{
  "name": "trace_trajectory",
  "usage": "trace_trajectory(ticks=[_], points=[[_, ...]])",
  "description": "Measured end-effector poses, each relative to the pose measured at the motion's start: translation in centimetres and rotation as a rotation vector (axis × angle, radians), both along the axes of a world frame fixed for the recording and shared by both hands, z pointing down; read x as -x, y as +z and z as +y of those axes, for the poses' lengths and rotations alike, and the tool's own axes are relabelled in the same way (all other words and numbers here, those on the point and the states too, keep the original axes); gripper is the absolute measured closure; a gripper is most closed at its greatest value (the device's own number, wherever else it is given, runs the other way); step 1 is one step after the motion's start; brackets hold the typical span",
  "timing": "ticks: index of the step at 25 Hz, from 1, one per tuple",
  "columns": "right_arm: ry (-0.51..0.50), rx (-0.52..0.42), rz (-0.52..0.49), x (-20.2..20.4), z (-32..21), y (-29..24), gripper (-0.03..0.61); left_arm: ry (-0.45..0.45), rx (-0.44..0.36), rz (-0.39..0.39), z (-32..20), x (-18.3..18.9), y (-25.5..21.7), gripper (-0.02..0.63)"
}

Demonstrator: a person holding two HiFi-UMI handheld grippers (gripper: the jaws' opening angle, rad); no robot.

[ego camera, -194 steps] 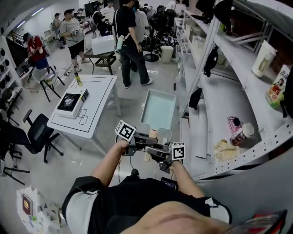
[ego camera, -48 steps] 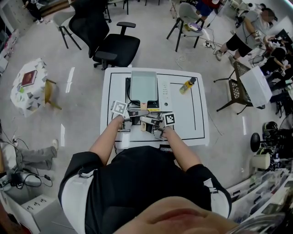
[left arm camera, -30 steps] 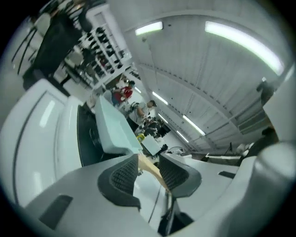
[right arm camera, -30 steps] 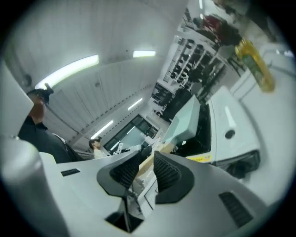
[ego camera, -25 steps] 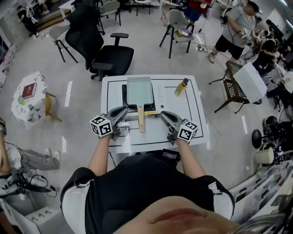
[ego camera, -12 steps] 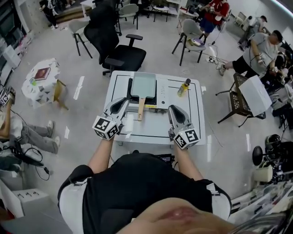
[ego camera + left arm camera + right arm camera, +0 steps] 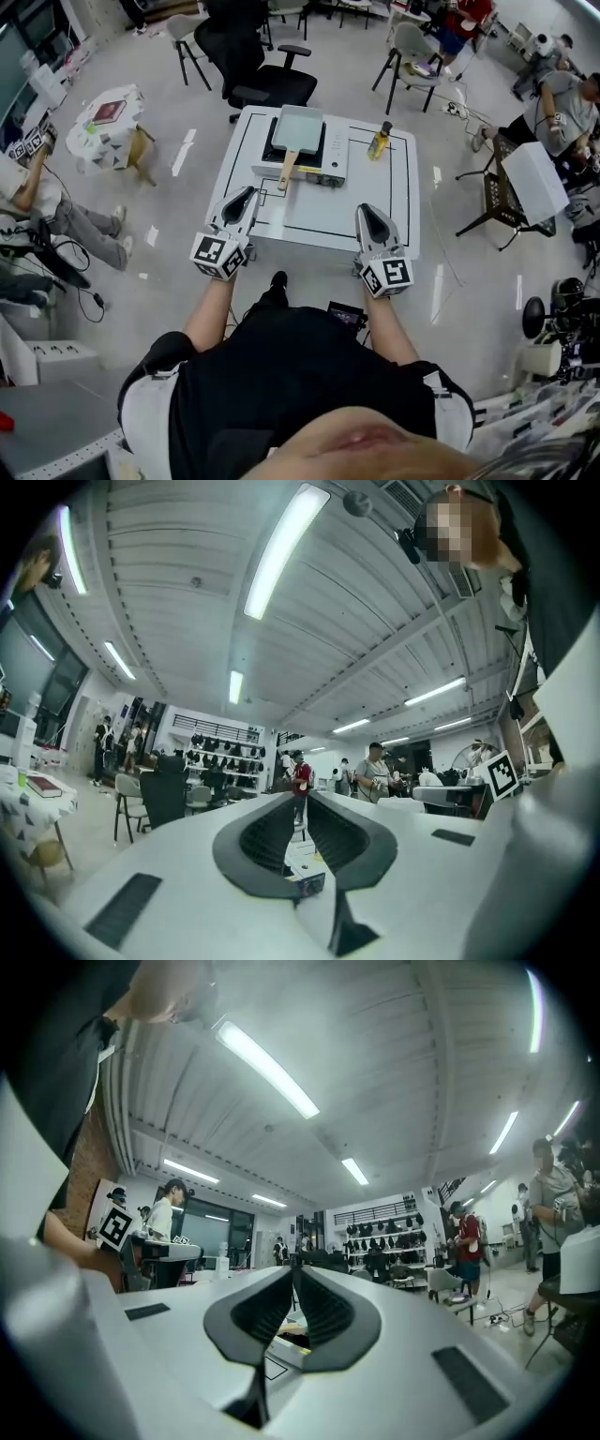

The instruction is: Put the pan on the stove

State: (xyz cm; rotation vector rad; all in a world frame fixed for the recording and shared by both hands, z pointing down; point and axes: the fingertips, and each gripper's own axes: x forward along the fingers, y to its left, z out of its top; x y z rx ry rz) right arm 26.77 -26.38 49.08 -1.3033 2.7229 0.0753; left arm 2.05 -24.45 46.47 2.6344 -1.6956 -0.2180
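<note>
Room: grey-floored workroom seen from above, with chairs and seated people along its edges.
Side table point(image 7: 103, 120): far left, patterned cloth, a red book point(image 7: 110, 111) on top; its title was too small to read.
Left gripper point(image 7: 247, 192): jaws pressed together and empty, hovering over the table's near left edge; its marker cube point(image 7: 218, 255) showed a black-and-white square code.
Table point(image 7: 314, 211): white, with black rectangles drawn on the top.
Pan point(image 7: 297, 129): pale green and rectangular, sat on the stove point(image 7: 328, 167) at the far side of the table, wooden handle pointing back toward the person, well apart from both grippers.
Stove print: a yellow strip on the front edge, unreadable.
Bottle point(image 7: 379, 142): yellow, dark cap, upright just right of the stove; label illegible.
Right gripper point(image 7: 365, 209): jaws had just been closing and met at the tips, empty; a similar square code on its cube.
White box point(image 7: 534, 183): far right, on a dark stand.
</note>
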Motion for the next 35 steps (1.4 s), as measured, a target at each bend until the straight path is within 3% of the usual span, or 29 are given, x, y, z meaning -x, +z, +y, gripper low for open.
trace_trajectory(ticks=[6,11,20,24,35], points=[[0.000,-0.006,-0.015,-2.1,4.0,0.2,0.540,-0.032,0.028,-0.009,4.7,-2.0,0.0,0.565],[0.024,-0.018,-0.020,-3.7,6.9,0.2,0.541,-0.022,0.065,0.035,7.3,-3.0,0.9,0.565],[0.082,0.047,-0.006,-5.4,7.9,2.8,0.543,0.021,0.073,0.053,7.4,-3.6,2.5,0.565],[0.107,0.054,0.005,-4.5,8.9,3.2,0.543,0.039,0.100,0.062,8.1,-2.4,3.0,0.565],[0.118,0.053,0.036,-0.1,11.0,2.9,0.549,0.106,0.070,0.049,9.1,0.2,2.6,0.565]])
